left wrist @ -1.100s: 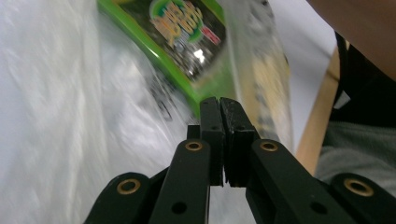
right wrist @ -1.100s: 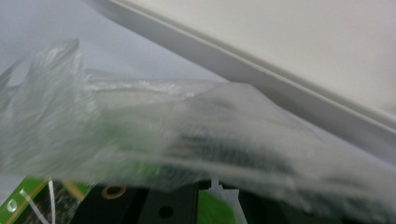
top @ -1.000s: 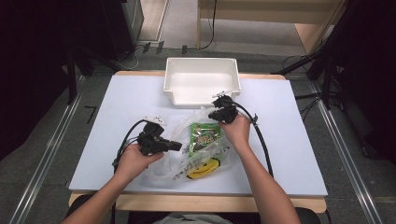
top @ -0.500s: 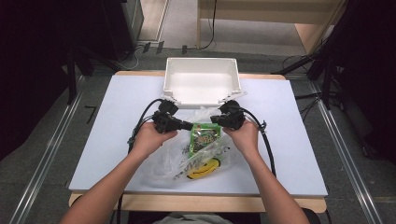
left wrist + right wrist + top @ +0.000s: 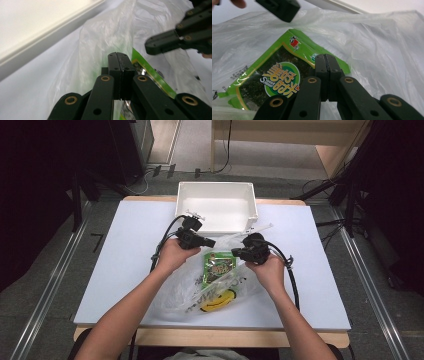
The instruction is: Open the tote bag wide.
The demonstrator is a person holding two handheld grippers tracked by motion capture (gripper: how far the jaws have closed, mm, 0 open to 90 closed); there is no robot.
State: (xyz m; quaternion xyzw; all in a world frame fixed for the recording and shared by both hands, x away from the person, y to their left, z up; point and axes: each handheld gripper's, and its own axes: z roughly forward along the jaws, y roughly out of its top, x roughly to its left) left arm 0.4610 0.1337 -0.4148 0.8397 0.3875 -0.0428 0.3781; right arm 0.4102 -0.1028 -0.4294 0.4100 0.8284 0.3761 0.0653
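- The white table [image 5: 125, 250] is mostly bare, with the work gathered at its middle and near edge.
- At the far edge stands a white bin [image 5: 218, 212], and from the high view it looks empty (so nothing has gone into it, if that is where things are headed).
- A clear plastic bag [image 5: 200, 287] lies crumpled between the person's hands, its yellow smiley print toward the near side and its mouth toward the bin.
- Inside the bag, at its far end, sits a green snack packet [image 5: 219, 266], fully under the film in the right gripper view [image 5: 274, 80]; it is still bagged, so I judge the removal not yet done.
- The left gripper [image 5: 210, 242] is at the bag's far left corner. Its jaws are pressed together in the left gripper view [image 5: 121, 61]; film crowds around them, but whether any is pinched I cannot tell.
- The right gripper [image 5: 235, 253] is at the far right of the bag, just beside the packet. Its jaws are likewise closed tight [image 5: 327, 62], and a pinch on the film cannot be made out either.
- My reading: the two claws are set at the bag's mouth to pull it open. Opening it, getting the packet out and placing it all remain.
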